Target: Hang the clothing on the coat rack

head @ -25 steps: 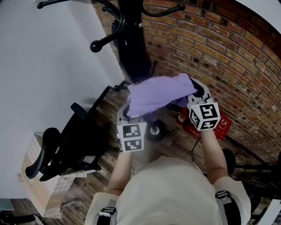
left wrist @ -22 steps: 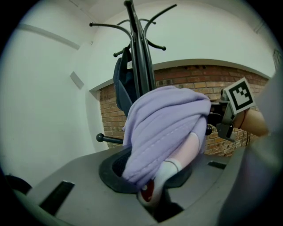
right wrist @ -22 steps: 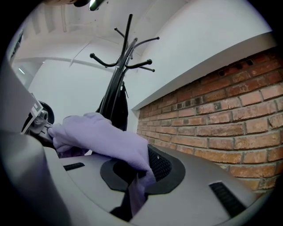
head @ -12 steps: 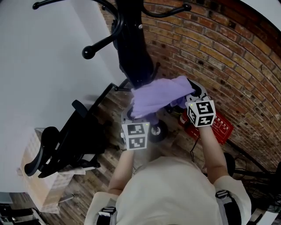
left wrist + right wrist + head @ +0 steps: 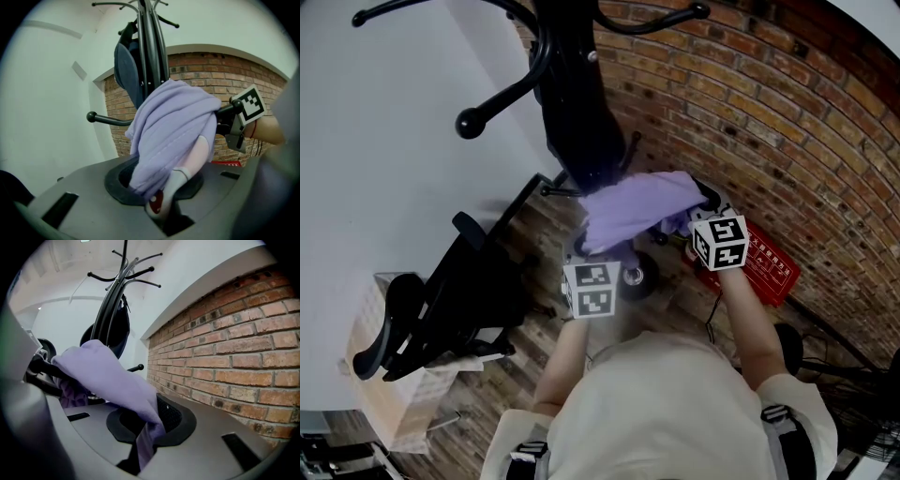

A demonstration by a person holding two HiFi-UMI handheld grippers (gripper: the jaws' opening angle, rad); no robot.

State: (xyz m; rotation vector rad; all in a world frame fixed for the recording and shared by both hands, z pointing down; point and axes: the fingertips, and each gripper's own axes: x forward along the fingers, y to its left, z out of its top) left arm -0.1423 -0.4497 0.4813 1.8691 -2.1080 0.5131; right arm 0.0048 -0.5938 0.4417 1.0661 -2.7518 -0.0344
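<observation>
A lilac piece of clothing (image 5: 633, 206) is stretched between my two grippers, just in front of the black coat rack (image 5: 572, 84). My left gripper (image 5: 591, 246) is shut on one end of the cloth (image 5: 168, 136), beside a small white and red part. My right gripper (image 5: 705, 208) is shut on the other end (image 5: 117, 380). In both gripper views the rack's pole (image 5: 149, 56) and its hooked arms (image 5: 136, 273) rise beyond the cloth. A dark garment (image 5: 126, 70) hangs on the rack.
A knobbed lower arm of the rack (image 5: 492, 105) sticks out to the left. A black office chair (image 5: 441, 309) and a cardboard box (image 5: 384, 403) stand at the left. A brick wall (image 5: 769, 122) runs along the right, with a red case (image 5: 769, 267) on the wooden floor.
Both grippers have carried the lilac clothing a little up and toward the rack's pole. The right gripper has turned slightly. Neither grip has changed.
</observation>
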